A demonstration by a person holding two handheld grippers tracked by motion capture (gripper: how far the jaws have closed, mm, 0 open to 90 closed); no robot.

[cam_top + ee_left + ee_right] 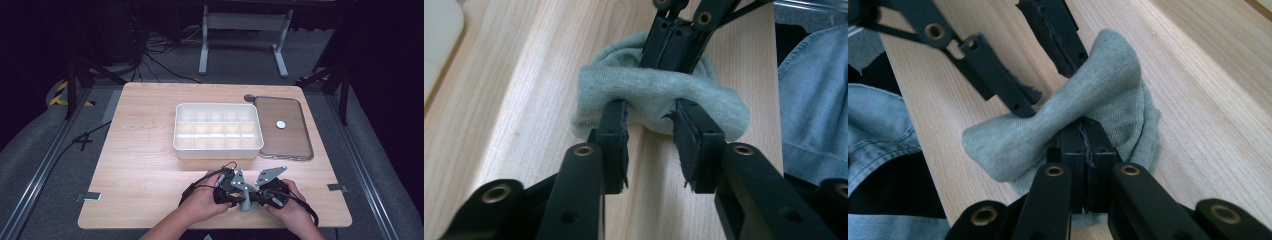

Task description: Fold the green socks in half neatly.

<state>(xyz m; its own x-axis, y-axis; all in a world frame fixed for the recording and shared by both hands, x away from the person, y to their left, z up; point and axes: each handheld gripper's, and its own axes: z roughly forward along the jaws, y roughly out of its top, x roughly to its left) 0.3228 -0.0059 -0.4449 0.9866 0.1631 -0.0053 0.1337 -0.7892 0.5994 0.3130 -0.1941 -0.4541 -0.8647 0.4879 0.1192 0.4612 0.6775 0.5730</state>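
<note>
A grey-green sock (248, 204) (659, 97) (1098, 95) lies bunched on the wooden table close to its front edge. My right gripper (1087, 137) (674, 52) is shut on the sock's middle and pinches the fabric into a waist. My left gripper (651, 112) (1045, 75) faces it from the other side. Its jaws stand apart, the tips touch the sock's near fold, and bare wood shows in the gap between them. In the high view both hands hold the grippers (245, 192) tip to tip over the sock.
A white box (218, 131) with several compartments stands mid-table. Right of it lies a clear lid (290, 147) with a small white disc (281, 124) on it, and a dark round piece (249, 97) at its far corner. Denim clothing (814, 100) is right at the table's front edge.
</note>
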